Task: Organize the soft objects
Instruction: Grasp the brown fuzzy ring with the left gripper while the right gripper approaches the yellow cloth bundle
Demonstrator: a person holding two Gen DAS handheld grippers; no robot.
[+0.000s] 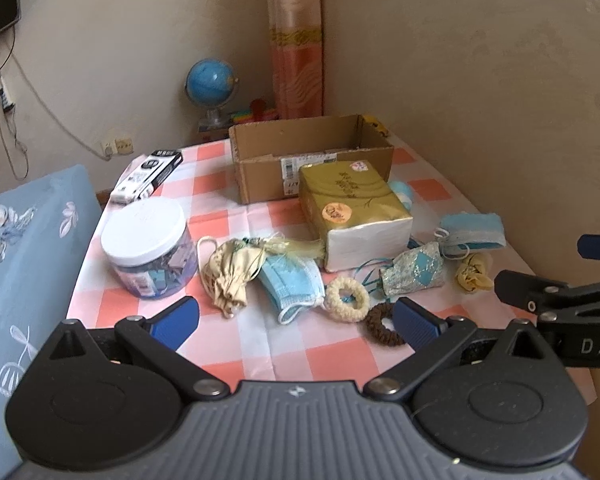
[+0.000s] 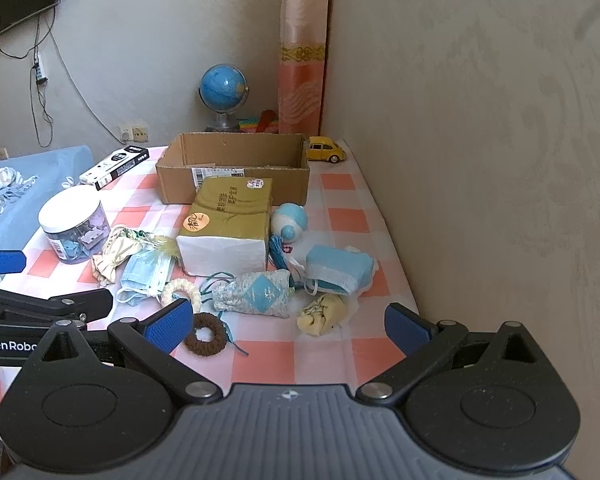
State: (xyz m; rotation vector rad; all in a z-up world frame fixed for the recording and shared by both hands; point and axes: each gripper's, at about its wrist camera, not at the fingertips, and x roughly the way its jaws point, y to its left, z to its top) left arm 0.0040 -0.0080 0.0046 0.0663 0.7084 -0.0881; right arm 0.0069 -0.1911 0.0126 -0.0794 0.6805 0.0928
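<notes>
Cardboard box [image 2: 236,172] sits open at the centre of the checked worktop [image 2: 340,356], a printed label on its front wall too small to read. Below it lie a gold tissue pack [image 2: 228,216] with unreadable script, masks [image 1: 290,280], scrunchies [image 2: 206,334] and a sachet [image 2: 256,294]. "GenRobo" marks the left tool [image 1: 296,318], "DAS" the right tool [image 2: 288,320]; both stand apart, empty.

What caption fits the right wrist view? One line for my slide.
Open right gripper hovers over scrunchies, masks and pouches before an empty cardboard box.
</notes>
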